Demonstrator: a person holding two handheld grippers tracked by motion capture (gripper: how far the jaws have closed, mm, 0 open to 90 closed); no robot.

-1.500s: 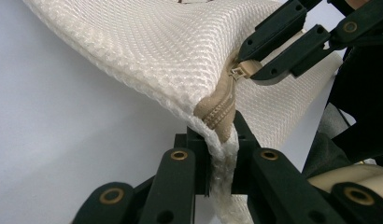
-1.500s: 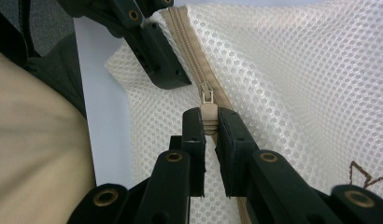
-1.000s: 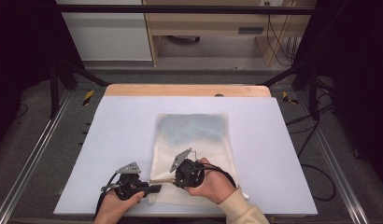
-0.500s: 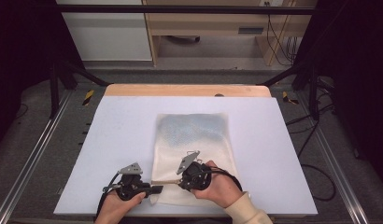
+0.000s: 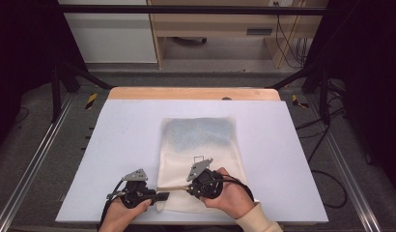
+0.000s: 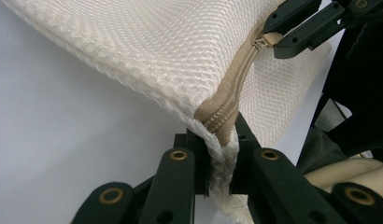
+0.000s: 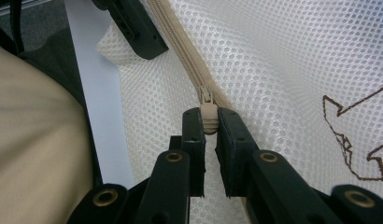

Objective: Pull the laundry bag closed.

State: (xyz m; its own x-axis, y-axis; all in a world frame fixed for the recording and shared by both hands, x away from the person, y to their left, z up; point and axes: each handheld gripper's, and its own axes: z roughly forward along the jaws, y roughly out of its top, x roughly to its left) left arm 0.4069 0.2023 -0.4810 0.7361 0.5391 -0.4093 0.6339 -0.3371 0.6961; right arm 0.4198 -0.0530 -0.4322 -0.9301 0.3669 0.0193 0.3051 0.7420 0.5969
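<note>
Pinching the zipper pull [image 7: 209, 116] between right claw [image 7: 210, 122] jaws.

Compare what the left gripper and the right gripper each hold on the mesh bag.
The left gripper clamps the mesh bag's corner, at the zipper's end; the right gripper pinches the small zipper pull. The left holds bunched fabric; the right holds a hard tab. Both are shut, at the bag's near edge.

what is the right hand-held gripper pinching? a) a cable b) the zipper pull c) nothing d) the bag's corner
b: in the right gripper view the jaws of the right hand-held gripper are closed on the tan zipper pull of the mesh bag, while the left hand-held gripper clamps the bag's corner.
</note>
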